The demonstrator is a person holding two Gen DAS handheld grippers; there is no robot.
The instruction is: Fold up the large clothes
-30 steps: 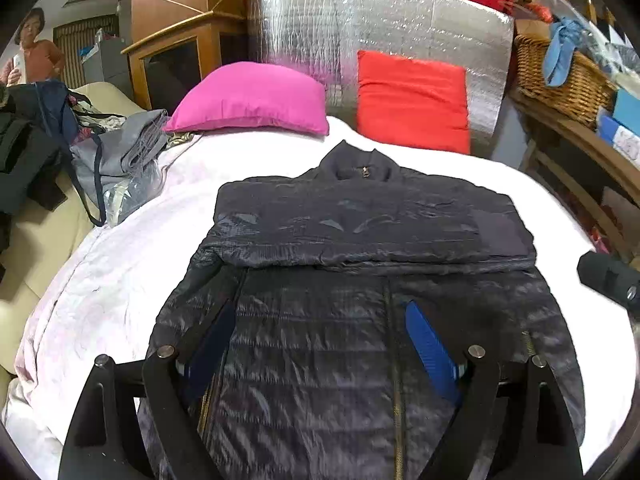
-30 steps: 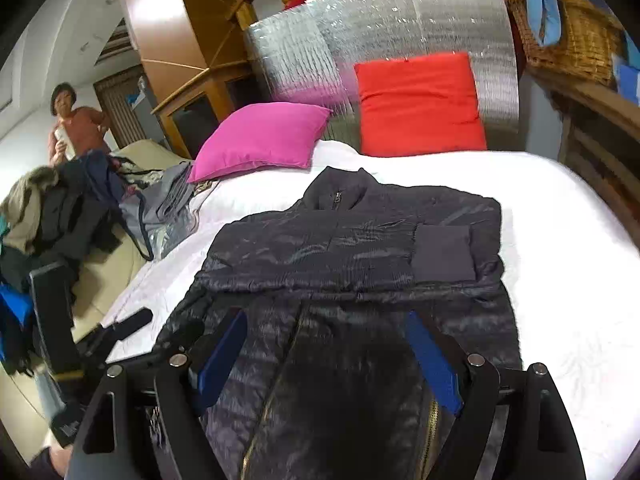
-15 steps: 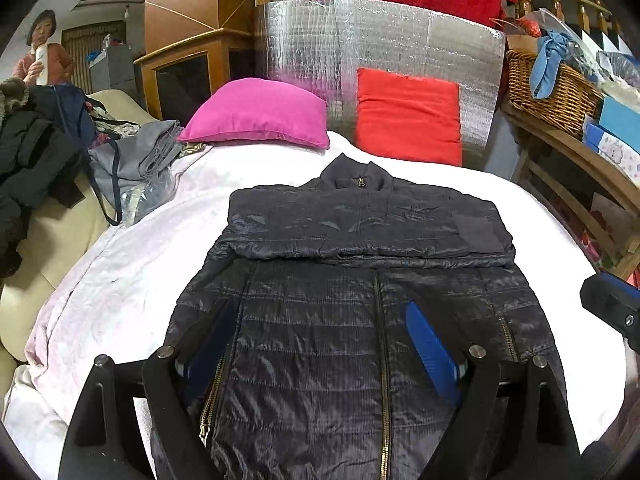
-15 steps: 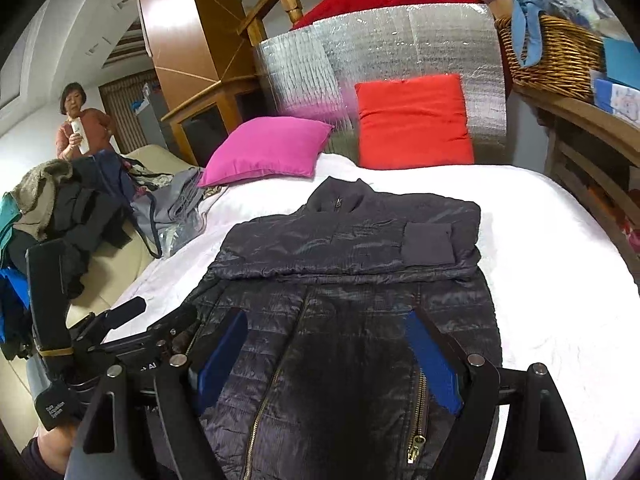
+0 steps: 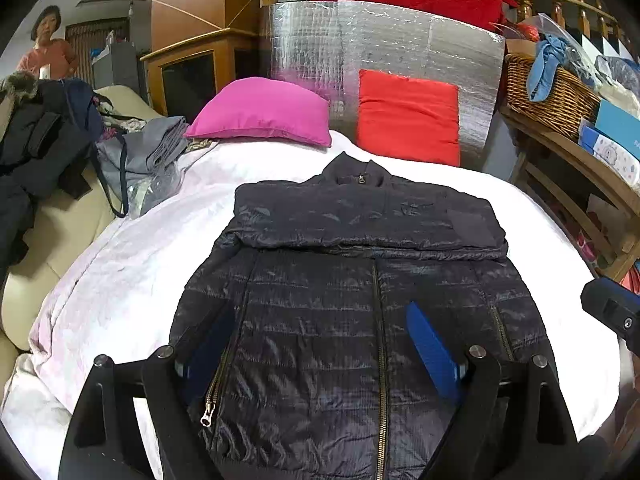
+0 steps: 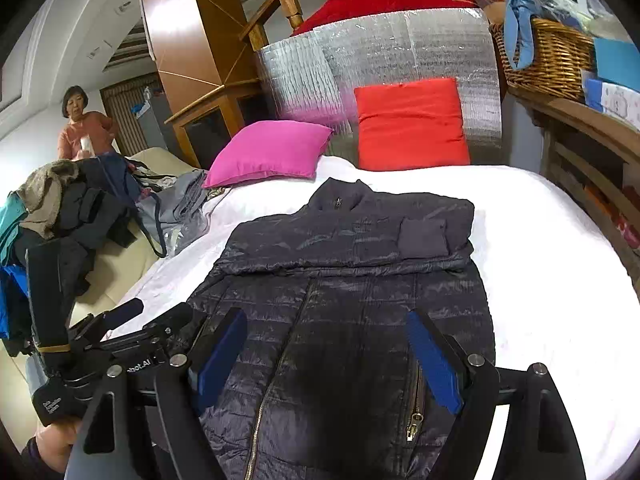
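A dark navy quilted jacket [image 5: 360, 288] lies flat on the white bed [image 5: 132, 252], collar away from me, zipper closed, both sleeves folded across the chest. It also shows in the right wrist view [image 6: 352, 300]. My left gripper [image 5: 320, 344] is open and empty, hovering over the jacket's lower half. My right gripper [image 6: 328, 356] is open and empty, over the jacket's lower right part. The left gripper's body [image 6: 100, 352] shows at the left of the right wrist view. The right gripper's body [image 5: 612, 312] shows at the right edge of the left wrist view.
A pink pillow [image 5: 260, 114] and a red cushion [image 5: 408, 116] lean at the bed's head against a silver foil panel [image 5: 384, 48]. Piled clothes and a grey bag [image 5: 140, 160] lie left. A wooden shelf with a wicker basket [image 5: 548, 88] stands right. A person [image 6: 80, 124] stands far left.
Both grippers have pulled back and risen from the jacket; more of its hem and the bed now shows. The jacket has not moved.
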